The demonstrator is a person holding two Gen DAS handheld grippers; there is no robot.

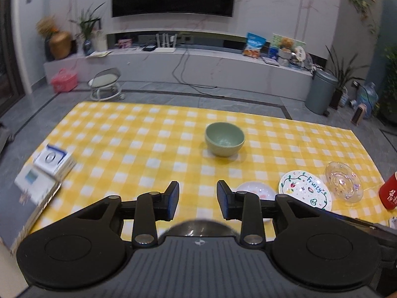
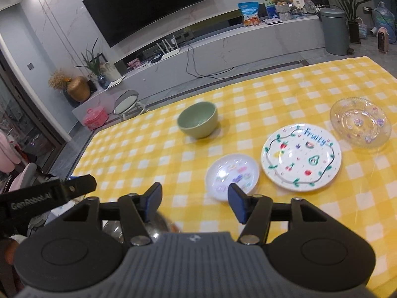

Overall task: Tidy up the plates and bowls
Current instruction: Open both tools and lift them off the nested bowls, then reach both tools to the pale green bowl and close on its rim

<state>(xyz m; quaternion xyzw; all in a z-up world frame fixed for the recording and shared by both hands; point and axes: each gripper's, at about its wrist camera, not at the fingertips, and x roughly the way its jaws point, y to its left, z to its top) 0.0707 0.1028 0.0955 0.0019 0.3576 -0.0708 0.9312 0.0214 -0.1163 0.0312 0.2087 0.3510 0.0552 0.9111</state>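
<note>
A: Item one, far left: stack of books at the table edge. Not part of the job.

B: Next?

A: Left gripper, jaws parted about halfway, nothing between them. Just under it, a shiny metal bowl, mostly hidden by the gripper body; I cannot tell whether anything sits inside it.

B: Middle of the table?

A: Green bowl, upright, alone on the yellow checked cloth, well apart from everything else.

B: And to the right?

A: Small white dish, then the fruit plate just beside it, then a clear glass dish near the right edge. All three lie flat in a row, apart, none stacked. A red cup stands past the glass dish.

B: Right gripper?

A: Right gripper, jaws wide apart, empty, hovering near the small white dish without touching it.

B: Progress?

A: By my reckoning, little is done. Four pieces are spread out singly. Gathering the plates into one stack and pairing the bowls seems to remain.
</note>
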